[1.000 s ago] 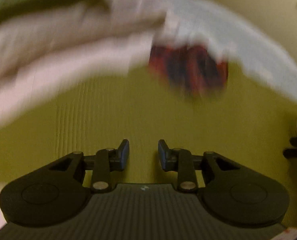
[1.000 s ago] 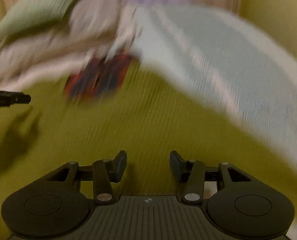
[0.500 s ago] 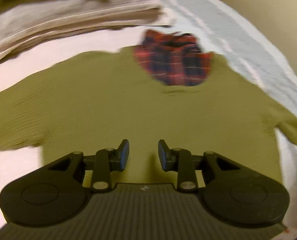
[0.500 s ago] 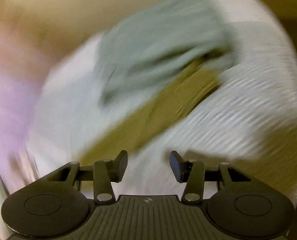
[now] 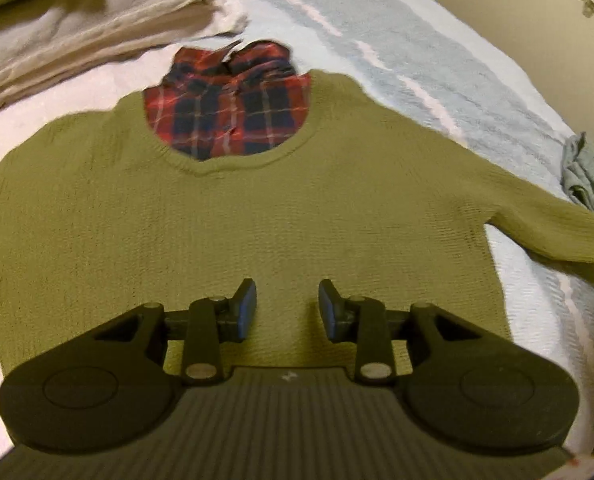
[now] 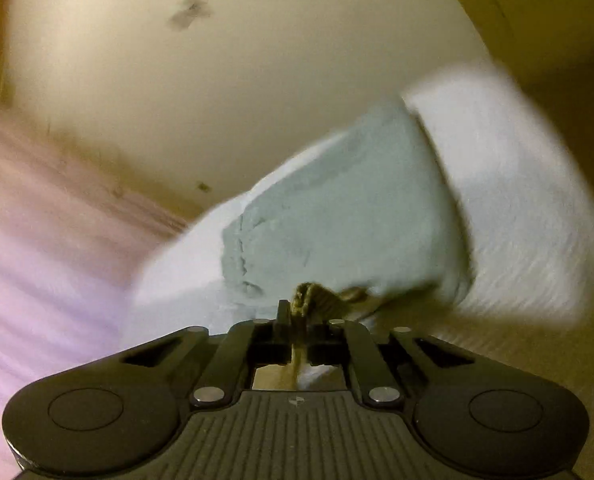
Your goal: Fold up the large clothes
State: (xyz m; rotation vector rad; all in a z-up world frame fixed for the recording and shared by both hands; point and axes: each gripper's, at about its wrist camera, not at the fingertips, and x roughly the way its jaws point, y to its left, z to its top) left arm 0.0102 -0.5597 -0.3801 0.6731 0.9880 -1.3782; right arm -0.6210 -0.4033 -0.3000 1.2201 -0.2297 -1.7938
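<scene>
Bedspread point(image 5: 437, 60) carries the olive sweater point(image 5: 257, 216) flat and unfolded ahead of the spread, empty left tool point(image 5: 286, 309), while the right tool point(image 6: 301, 326) pinches its sleeve cuff point(image 6: 307, 300), every fold remaining.

knitted matt olive sweater point(image 5: 257, 220), woven plaid cloth collar point(image 5: 229, 108), ribbed white bedspread point(image 5: 417, 60), matt black plastic grippers.

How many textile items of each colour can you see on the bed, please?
Olive: 1, the sweater
Red plaid: 1, the shirt inside its neck
Grey-green: 1, the garment by the sleeve
Light blue striped: 1, the bedspread
Beige: 1, the folded blanket
Total: 5
</scene>
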